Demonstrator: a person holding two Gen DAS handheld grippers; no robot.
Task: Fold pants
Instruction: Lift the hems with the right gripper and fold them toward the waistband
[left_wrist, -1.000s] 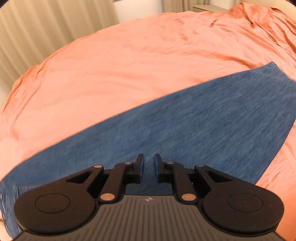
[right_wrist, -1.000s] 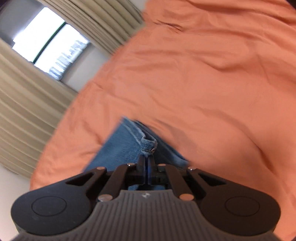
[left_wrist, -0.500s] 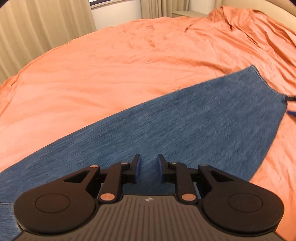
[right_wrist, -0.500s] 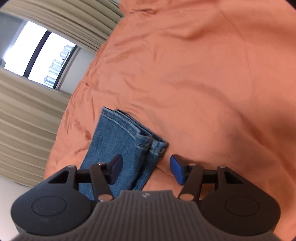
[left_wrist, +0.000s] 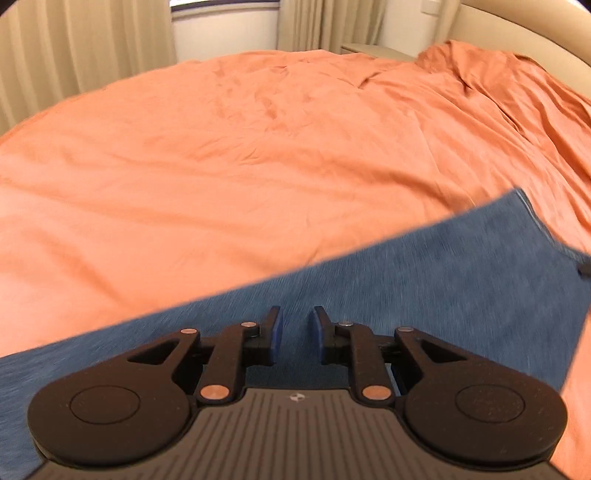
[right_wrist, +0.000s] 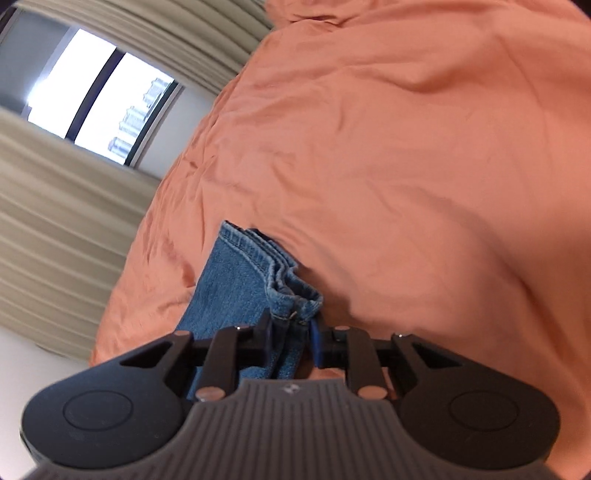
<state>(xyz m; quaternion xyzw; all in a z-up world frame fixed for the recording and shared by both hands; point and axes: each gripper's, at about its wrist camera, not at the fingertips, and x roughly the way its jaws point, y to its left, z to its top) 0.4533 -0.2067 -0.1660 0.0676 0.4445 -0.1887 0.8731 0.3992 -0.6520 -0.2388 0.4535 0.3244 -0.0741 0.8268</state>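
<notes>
Bedroom with cream curtains (left_wrist: 74, 44) and a bright window (right_wrist: 92, 92); wide orange bedspread (left_wrist: 240, 155) as the work surface. Blue jeans (left_wrist: 424, 280) spread flat in a long band directly beneath and ahead of the left gripper (left_wrist: 295, 325), running off to both sides of it. Left gripper slightly parted, hovering over the denim, nothing between the fingers. Stacked hems of the jeans (right_wrist: 273, 273) just ahead of the right gripper (right_wrist: 291, 332), the bunched corner sitting between its fingers. Right gripper narrowed around that corner with a small gap showing; firm hold or not, impossible to tell. Judging by the aligned hems, legs already laid one on the other lengthwise. Probably left to do: carrying the hem end over toward the waist, then squaring up the bundle.
</notes>
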